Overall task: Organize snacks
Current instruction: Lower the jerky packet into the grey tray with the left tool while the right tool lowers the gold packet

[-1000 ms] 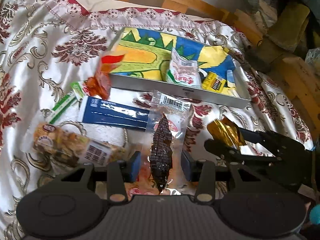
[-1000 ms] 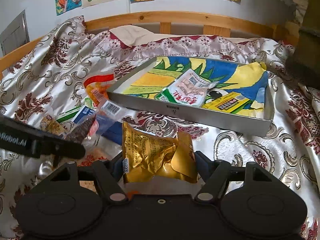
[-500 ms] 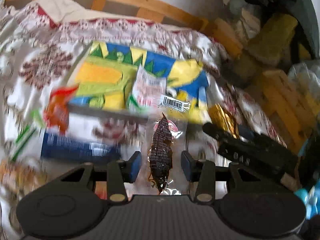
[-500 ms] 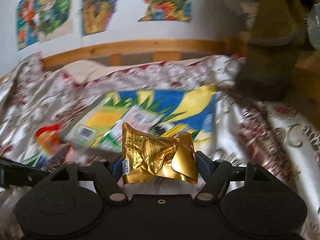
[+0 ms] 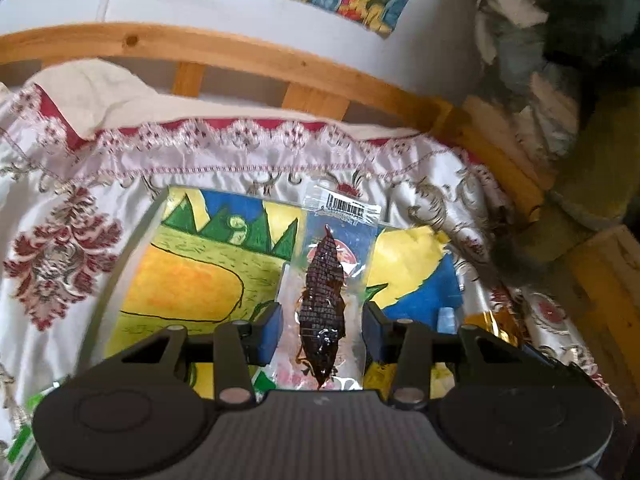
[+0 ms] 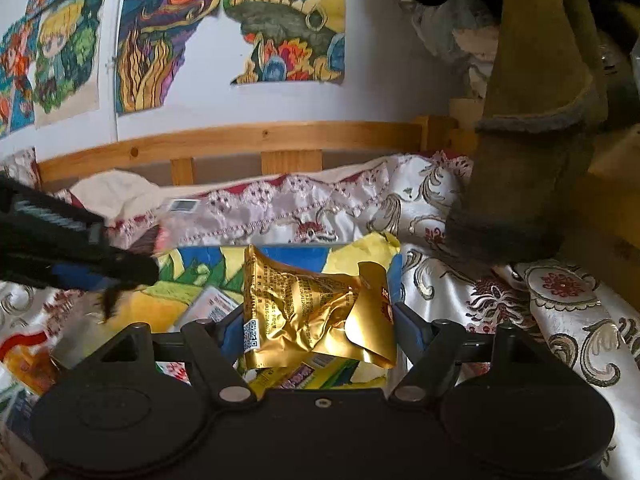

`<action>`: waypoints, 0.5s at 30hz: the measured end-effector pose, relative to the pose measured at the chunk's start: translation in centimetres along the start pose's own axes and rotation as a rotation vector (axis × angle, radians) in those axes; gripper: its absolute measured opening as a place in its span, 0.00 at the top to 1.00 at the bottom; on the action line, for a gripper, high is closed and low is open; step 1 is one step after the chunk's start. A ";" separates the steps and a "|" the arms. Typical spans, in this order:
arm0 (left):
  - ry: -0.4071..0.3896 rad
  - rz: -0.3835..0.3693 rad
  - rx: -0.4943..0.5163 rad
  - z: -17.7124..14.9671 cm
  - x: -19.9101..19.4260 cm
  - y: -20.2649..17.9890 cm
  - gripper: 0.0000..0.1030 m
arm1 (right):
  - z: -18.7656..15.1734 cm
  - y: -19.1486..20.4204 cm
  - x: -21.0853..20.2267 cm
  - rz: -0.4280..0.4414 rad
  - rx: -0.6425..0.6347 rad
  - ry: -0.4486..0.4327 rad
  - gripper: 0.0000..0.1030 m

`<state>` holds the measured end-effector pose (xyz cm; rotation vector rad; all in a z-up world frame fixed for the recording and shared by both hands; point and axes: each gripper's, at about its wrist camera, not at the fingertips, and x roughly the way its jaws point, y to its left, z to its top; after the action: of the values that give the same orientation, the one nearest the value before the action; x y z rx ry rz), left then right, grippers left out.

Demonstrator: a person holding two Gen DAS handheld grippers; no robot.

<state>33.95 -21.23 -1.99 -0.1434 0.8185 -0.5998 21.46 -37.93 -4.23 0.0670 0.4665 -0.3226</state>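
Over the tray point(image 5: 120, 264) on the bed, your left tongs point(image 5: 322, 322) are clenched on a clear packet point(image 5: 324, 304) with a dark dried snack inside; the blue pads point(image 5: 269, 334) press its two sides and its barcode end points away from you, toward the far rim. Your right tongs point(image 6: 318, 326) grip a crumpled gold packet point(image 6: 316, 312), held between their blue pads above the right part of the same tray. From the right wrist view, the left tongs point(image 6: 132, 270) come in from the left, with the dark snack's tail hanging below them. Inside the tray, whose bottom bears a bright painted picture of yellow, green and blue, lie a white packet point(image 6: 212, 306) and a yellow-green packet point(image 6: 304, 374), both partly hidden by the gold one. An orange packet point(image 6: 24, 354) lies outside the tray on the patterned bedspread point(image 6: 440, 280), at the left. A wooden bed rail point(image 6: 240, 140) runs behind, with drawings point(image 6: 168, 32) pinned on the wall above it.
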 end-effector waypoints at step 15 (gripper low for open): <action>0.089 0.046 0.031 -2.2 5.6 0.3 0.54 | -2.3 2.0 2.4 -0.044 -0.122 0.100 0.26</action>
<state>35.43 -23.80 -7.21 -0.0700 0.8957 -0.5778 23.13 -36.39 -7.41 -0.0465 0.5863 -0.3344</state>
